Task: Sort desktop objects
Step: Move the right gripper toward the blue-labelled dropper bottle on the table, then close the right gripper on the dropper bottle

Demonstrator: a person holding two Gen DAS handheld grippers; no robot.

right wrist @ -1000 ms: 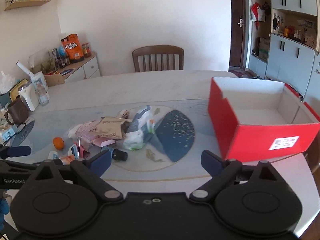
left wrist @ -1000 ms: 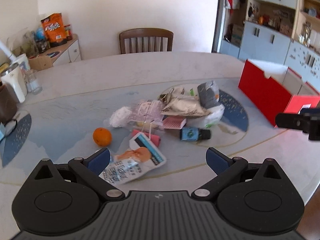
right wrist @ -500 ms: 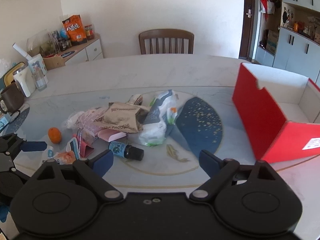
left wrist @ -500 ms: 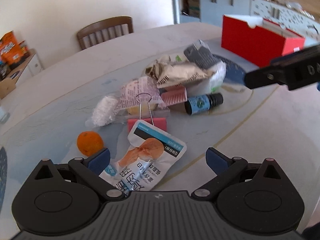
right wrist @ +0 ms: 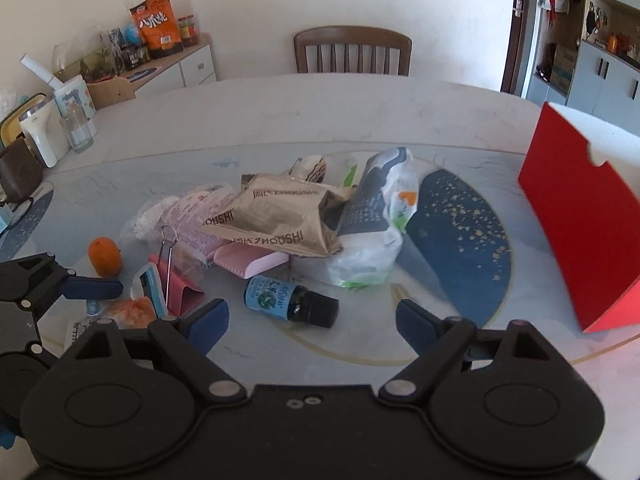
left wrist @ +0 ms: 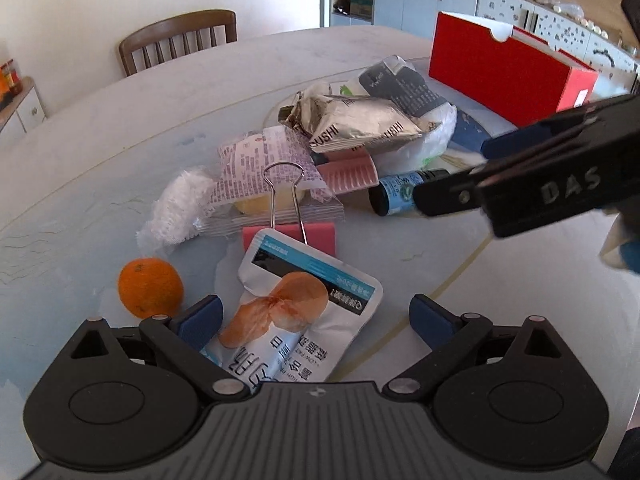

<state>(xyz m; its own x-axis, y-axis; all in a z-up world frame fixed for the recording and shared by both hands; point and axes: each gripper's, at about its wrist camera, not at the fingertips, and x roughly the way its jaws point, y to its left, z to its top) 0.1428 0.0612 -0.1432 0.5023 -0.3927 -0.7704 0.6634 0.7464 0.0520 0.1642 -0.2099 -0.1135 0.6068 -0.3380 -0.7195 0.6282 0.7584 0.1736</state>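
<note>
Two grippers: both over the near edge of the table [right wrist: 360, 108], each spread wide and holding nothing.
Left gripper [left wrist: 316, 316]: blue pads apart, low over the white snack pouch; the pouch lies between its fingers, contact cannot be told.
Right gripper [right wrist: 312, 320]: blue pads apart, pointing at the small bottle, which lies just ahead and between the fingers — not touched.
Small bottle [right wrist: 290, 300]: dark glass, blue label, black cap, lying on its side at the near side of the pile.
Snack pouch [left wrist: 304, 316]: white with a blue and black band at the top and an orange picture in the middle; flat on the table, its top end over the pink binder clip.
Binder clip [left wrist: 288, 236]: pink body, metal wire handles standing up.
Orange [left wrist: 150, 286]: round, alone, just beside the left finger of the left gripper.
Pile in the table middle: a silver-brown foil bag [right wrist: 280, 216] on top, a pink printed wrapper [left wrist: 264, 164] with white mesh beside it, a pink ribbed block [right wrist: 250, 260] under the foil bag, a grey and white plastic bag [right wrist: 372, 216] to the right.
Red box [right wrist: 580, 224]: open, white inside, at the right edge of the table — well apart from the pile.
</note>
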